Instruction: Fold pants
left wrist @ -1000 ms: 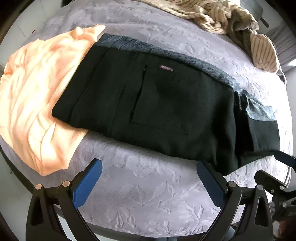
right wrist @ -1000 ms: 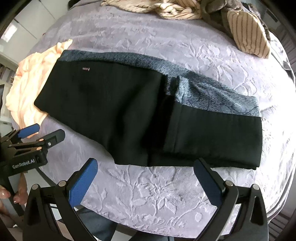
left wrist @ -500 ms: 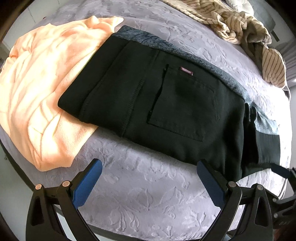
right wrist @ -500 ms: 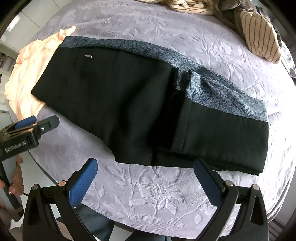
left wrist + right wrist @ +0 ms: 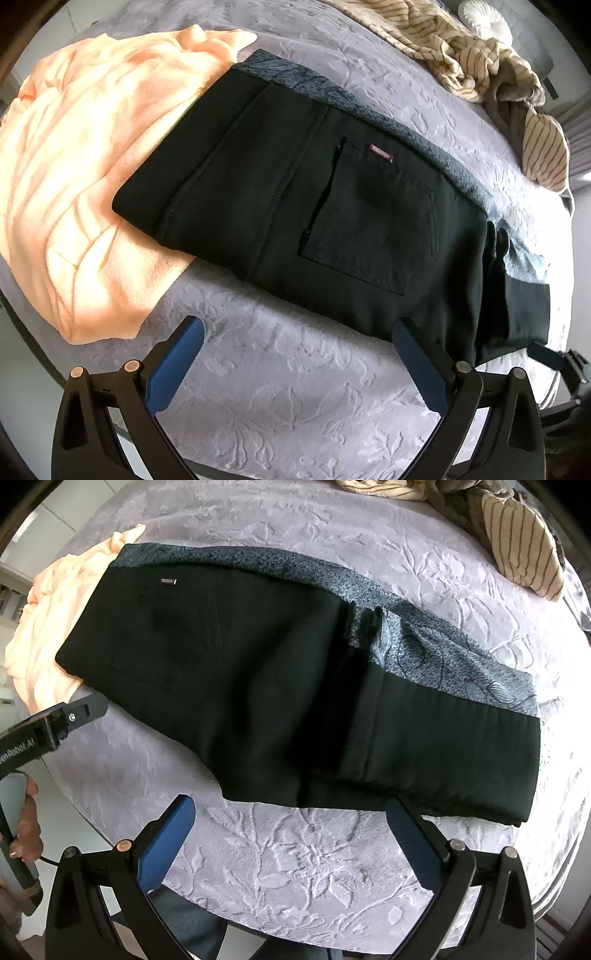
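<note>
Black pants (image 5: 314, 206) lie folded flat on the grey embossed bedspread (image 5: 295, 387), back pocket up, with a grey patterned layer along the far edge. They also fill the right wrist view (image 5: 277, 686), where a leg end is folded over at the right. My left gripper (image 5: 295, 354) is open and empty, just short of the pants' near edge. My right gripper (image 5: 291, 830) is open and empty, its fingertips (image 5: 402, 812) at the near edge of the folded leg. The left gripper also shows at the left of the right wrist view (image 5: 70, 716).
A peach garment (image 5: 81, 177) lies to the left, partly under the pants' waist end. A striped beige garment (image 5: 480, 62) is heaped at the far right. The bed's near edge runs just below both grippers.
Both grippers have moved closer to the pants and slightly lower. The left view has swung left, showing more of the peach garment. The pants have not moved.
</note>
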A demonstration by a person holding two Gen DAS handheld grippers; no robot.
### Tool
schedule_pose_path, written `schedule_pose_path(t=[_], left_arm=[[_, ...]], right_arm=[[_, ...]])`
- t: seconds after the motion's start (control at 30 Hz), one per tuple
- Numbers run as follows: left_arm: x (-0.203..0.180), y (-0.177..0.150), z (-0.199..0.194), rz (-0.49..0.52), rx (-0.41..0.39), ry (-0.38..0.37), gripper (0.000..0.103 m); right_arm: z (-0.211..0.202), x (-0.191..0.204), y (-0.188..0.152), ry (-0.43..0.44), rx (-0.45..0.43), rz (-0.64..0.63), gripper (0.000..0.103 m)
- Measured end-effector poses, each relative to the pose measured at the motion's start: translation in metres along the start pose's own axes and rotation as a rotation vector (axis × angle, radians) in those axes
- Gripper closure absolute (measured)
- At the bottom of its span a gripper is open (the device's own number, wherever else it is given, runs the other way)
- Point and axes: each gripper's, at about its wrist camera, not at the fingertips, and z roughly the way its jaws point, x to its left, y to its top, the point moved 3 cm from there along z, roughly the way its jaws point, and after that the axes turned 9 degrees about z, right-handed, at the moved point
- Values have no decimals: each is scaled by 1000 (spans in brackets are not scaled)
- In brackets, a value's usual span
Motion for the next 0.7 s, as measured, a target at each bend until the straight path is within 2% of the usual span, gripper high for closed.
schedule_pose_path(t=[0.33,0.47,0.6,0.7], left_arm=[[18,5,-4,-48,-44,-75,0],[31,5,-9,-91,-86,-166,1],[44,6,-1,-133,-88,-247,1],[50,8,2,-144,-107,-269,1]], right_arm=[[8,6,-2,0,9,-8,0],[13,6,-4,10,13,-4,0],[20,4,-8,17,27,7,0],[27,1,-13,17,37,12,0]])
